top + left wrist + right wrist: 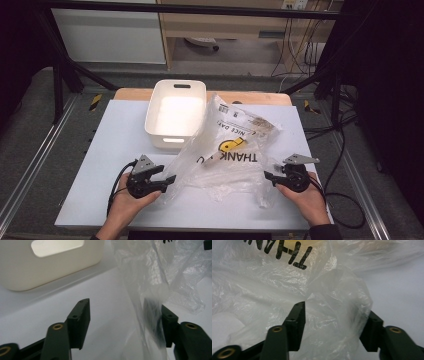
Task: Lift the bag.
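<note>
A clear plastic bag (227, 150) printed "THANK YOU" in black with a yellow mark lies crumpled on the white table mat (110, 150). Its far end leans against a white bin (175, 112). My left gripper (171, 180) is at the bag's left corner. In the left gripper view it (125, 305) stands open, and a strip of bag film (147, 300) hangs in front of its right jaw. My right gripper (268, 176) is at the bag's right edge. Its jaws (336, 308) are open too, with bunched bag film (337, 290) between them.
The white bin (50, 262), with a handle slot in its wall, stands at the back centre of the mat. Behind it is the wooden table edge (135, 93). Black frame legs and cables sit on the floor at both sides.
</note>
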The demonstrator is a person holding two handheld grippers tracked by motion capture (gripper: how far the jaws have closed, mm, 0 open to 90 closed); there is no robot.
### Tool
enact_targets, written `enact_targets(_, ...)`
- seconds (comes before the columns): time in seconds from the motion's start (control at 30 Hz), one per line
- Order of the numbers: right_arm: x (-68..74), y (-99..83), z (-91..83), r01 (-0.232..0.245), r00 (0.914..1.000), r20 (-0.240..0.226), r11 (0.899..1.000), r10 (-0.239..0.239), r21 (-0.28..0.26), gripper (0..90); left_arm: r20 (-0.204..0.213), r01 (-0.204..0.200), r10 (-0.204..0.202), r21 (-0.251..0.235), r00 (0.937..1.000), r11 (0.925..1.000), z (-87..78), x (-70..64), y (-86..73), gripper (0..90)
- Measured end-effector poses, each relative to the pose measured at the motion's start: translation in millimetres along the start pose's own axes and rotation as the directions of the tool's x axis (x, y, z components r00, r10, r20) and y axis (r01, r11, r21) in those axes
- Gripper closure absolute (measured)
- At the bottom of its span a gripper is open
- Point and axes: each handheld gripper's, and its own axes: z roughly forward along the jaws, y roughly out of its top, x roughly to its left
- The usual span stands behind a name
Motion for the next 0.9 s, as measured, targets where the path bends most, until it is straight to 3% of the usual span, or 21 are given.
enact_targets(0.13, 2.0, 1.6, 0.8, 0.001, 1.0, 0.008, 1.0, -0.001, -0.017, 26.7, -0.006, 0.025, -0.025, -0.002, 0.9997, 0.9997, -0.1, 0.3, 1.8, 17.9)
enact_targets(0.33, 3.5, 4.4, 1.3, 0.002, 1.0, 0.01, 0.999, -0.002, -0.042, 9.7, 0.006, 0.042, -0.042, -0.017, 0.9991, 0.999, -0.3, 1.4, 3.4, 10.2)
enact_targets(0.67, 0.6, 7.7, -6.8, -0.018, 0.9996, 0.019, 0.994, 0.02, -0.107, 4.9, 0.008, 0.063, -0.062, -0.088, 0.998, 0.9941, -7.0, 3.5, 8.2, 9.4)
enact_targets(0.73, -0.6, 8.8, -10.2, -0.011, 0.9994, 0.032, 0.991, 0.016, -0.135, 4.1, -0.001, 0.06, -0.061, -0.113, 0.9981, 0.9917, -12.6, 8.4, 9.8, 9.1)
enact_targets(0.83, -2.4, 9.3, -13.7, -0.003, 0.9989, 0.045, 0.984, 0.011, -0.176, 3.5, -0.018, 0.1, -0.103, -0.134, 0.9945, 0.986, -18.7, 15.9, 11.2, 9.1)
enact_targets(0.9, -3.0, 9.4, -16.2, 0.001, 0.9987, 0.051, 0.981, 0.009, -0.195, 3.3, -0.027, 0.103, -0.109, -0.154, 0.9937, 0.9827, -24.2, 21.3, 11.3, 9.0)
